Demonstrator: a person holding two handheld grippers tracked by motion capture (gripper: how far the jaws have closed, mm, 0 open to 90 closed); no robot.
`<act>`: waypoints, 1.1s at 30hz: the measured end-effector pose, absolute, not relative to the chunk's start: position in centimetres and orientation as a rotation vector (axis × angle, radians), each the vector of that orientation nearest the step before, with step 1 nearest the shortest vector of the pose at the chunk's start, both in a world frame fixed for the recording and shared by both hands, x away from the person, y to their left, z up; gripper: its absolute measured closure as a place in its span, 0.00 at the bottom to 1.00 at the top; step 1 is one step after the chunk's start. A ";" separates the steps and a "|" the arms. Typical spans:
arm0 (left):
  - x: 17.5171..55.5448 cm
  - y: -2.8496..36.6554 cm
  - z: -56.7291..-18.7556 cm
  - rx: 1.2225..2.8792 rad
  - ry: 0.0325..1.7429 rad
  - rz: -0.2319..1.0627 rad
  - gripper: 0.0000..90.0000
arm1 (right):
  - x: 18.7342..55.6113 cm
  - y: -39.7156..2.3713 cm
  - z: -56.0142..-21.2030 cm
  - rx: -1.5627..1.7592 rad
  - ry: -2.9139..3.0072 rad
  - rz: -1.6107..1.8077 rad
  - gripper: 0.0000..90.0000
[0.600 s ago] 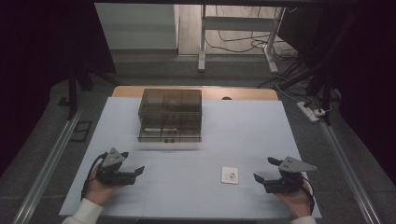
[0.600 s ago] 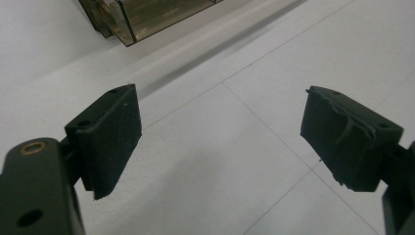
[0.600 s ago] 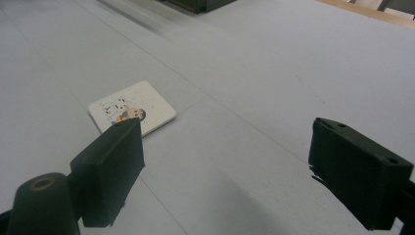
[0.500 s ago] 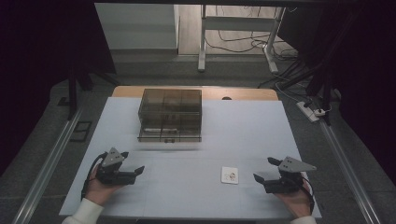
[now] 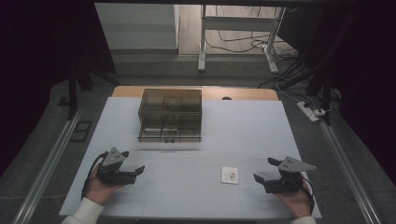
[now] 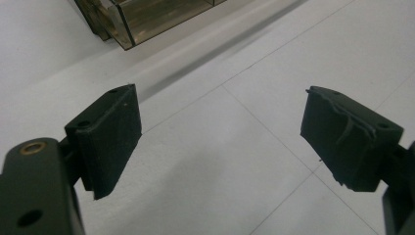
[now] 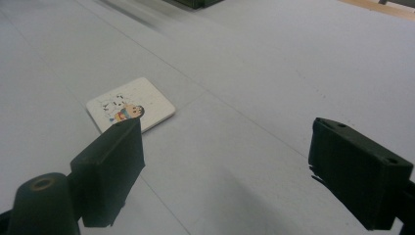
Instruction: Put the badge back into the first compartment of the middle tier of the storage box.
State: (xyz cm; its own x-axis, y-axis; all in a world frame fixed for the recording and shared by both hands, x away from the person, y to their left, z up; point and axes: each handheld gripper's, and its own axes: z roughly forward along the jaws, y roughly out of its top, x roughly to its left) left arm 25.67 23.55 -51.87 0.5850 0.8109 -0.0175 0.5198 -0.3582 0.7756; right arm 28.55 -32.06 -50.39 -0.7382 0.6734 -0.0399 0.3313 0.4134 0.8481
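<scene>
A small white card [image 5: 229, 175] with a cartoon picture lies flat on the white table [image 5: 243, 130], toward the front right. In the right gripper view the card [image 7: 130, 110] sits just beyond the left jaw. My right gripper [image 5: 265, 172] rests near the front edge, to the right of the card, open with nothing between its jaws [image 7: 222, 161]. My left gripper [image 5: 135, 172] rests at the front left, jaws wide apart and empty [image 6: 220, 132]. A smoky transparent drawer box [image 5: 170, 115] stands at the middle back of the table; its corner [image 6: 147, 19] appears in the left gripper view.
Bare white tabletop lies between the two grippers and in front of the box. A strip of wood [image 5: 243, 93] edges the table's far side. Beyond it are a grey floor, a metal frame [image 5: 203, 42] and cables with a power strip [image 5: 310, 111] at the right.
</scene>
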 end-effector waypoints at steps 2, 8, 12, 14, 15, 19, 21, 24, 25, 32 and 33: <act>25.7 23.5 -51.8 2.044 1.054 0.480 0.17 | 28.6 -32.1 -50.4 0.860 2.298 1.252 0.15; 25.8 23.1 -51.6 2.057 1.037 0.484 0.17 | 28.6 -32.1 -50.4 0.867 2.305 1.245 0.16; 26.0 22.9 -51.4 2.058 1.025 0.487 0.17 | 28.6 -32.0 -50.4 0.870 2.305 1.244 0.16; 26.1 22.8 -51.3 2.061 1.019 0.488 0.17 | 28.6 -32.0 -50.5 0.870 2.305 1.244 0.16; 26.1 22.7 -51.2 2.064 1.016 0.488 0.17 | 28.7 -32.0 -50.5 0.871 2.305 1.243 0.16; 26.4 22.4 -51.1 2.072 1.008 0.483 0.17 | 28.8 -32.0 -50.6 0.872 2.307 1.239 0.16; 26.4 22.3 -51.1 2.075 1.003 0.482 0.17 | 28.8 -32.0 -50.5 0.875 2.306 1.242 0.16; 26.3 22.2 -51.0 2.080 0.994 0.479 0.17 | 28.9 -31.9 -50.5 0.872 2.307 1.234 0.16; 26.3 22.1 -50.9 2.082 0.990 0.479 0.17 | 28.9 -31.9 -50.5 0.872 2.307 1.234 0.16; 26.6 21.4 -50.4 2.084 0.962 0.478 0.18 | 28.9 -31.9 -50.6 0.874 2.311 1.236 0.16; 26.6 21.3 -50.3 2.086 0.958 0.477 0.18 | 28.9 -31.9 -50.6 0.875 2.310 1.236 0.16</act>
